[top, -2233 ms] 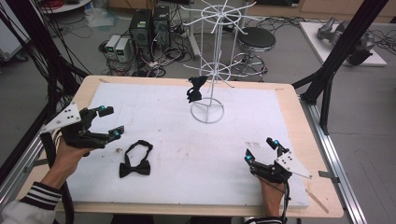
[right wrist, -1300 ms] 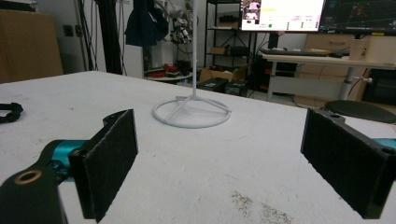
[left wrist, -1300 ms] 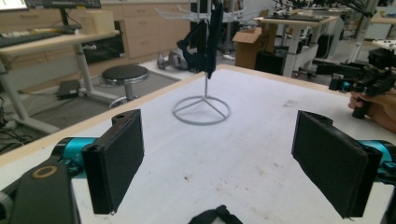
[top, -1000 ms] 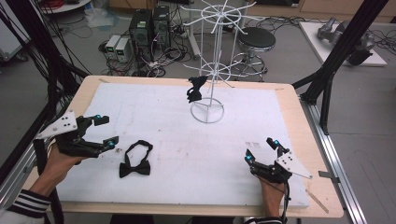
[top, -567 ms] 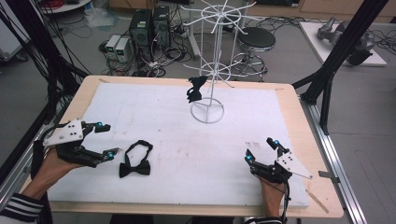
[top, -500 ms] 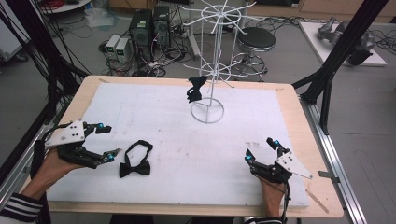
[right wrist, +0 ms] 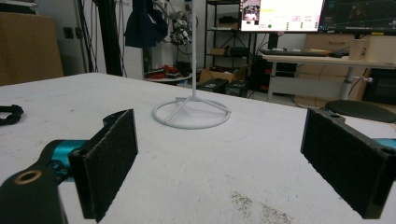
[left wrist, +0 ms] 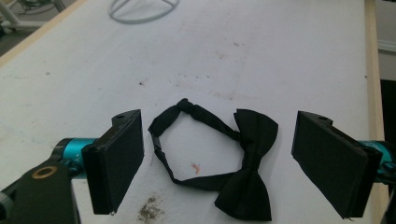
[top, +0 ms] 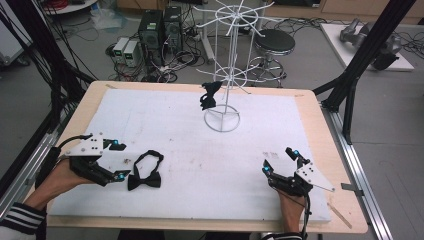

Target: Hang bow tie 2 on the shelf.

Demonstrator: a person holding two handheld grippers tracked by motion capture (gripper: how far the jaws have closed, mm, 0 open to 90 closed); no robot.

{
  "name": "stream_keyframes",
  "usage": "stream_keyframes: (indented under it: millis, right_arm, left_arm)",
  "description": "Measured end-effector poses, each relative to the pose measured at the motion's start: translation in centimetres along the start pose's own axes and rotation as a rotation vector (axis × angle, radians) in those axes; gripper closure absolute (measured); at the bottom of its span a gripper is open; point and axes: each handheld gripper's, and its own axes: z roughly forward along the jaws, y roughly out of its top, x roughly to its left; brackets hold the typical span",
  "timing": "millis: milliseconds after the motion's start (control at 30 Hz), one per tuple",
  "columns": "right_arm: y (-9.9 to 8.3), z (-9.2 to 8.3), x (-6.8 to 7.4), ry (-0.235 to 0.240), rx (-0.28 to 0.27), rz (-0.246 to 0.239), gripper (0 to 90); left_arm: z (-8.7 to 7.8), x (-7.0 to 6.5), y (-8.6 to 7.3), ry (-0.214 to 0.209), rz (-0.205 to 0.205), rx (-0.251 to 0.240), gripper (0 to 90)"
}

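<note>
- High view: a black fabric bow tie [top: 145, 172] lies flat on the white foam table cover [top: 210, 165], just right of the wide-open left gripper [top: 119, 160]. The right gripper [top: 280, 161], also wide open, rests well apart. A second black bow tie [top: 209, 95] hangs on the white wire rack [top: 222, 75].
- Left gripper view: the tie's strap loop and bow lie between the spread jaws, untouched.
- Right gripper view: the jaws frame the rack's ring base, nothing between them.

The right gripper [right wrist: 219, 163] held its two black jaws wide apart, low over the white table [right wrist: 261, 154], with nothing between them. Beyond them stood the white wire stand [right wrist: 192, 112], its ring base resting on the table. At the far left edge, a bit of black strap [right wrist: 8, 114] lay on the table.
</note>
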Motion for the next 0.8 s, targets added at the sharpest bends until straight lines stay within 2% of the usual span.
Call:
stream_keyframes:
  millis: [133, 200, 733, 800]
  right_arm:
    - [0.0, 0.0, 0.0, 0.001, -0.002, 0.001, 10.4]
    - [0.0, 0.0, 0.0, 0.002, -0.002, 0.002, 10.4]
    - [0.0, 0.0, 0.0, 0.001, -0.003, 0.002, 10.4]
    - [0.0, 0.0, 0.0, 0.000, -0.003, 0.004, 10.4]
  left_arm:
    - [0.6, 0.2, 0.0, -0.045, 0.021, 0.060, 17.5]
    - [0.9, 0.2, -0.2, -0.070, 0.019, 0.083, 18.4]
    - [3.4, 0.0, -1.5, -0.163, 0.082, 0.303, 30.6]
    - [3.6, 0.0, -1.6, -0.170, 0.081, 0.312, 31.6]
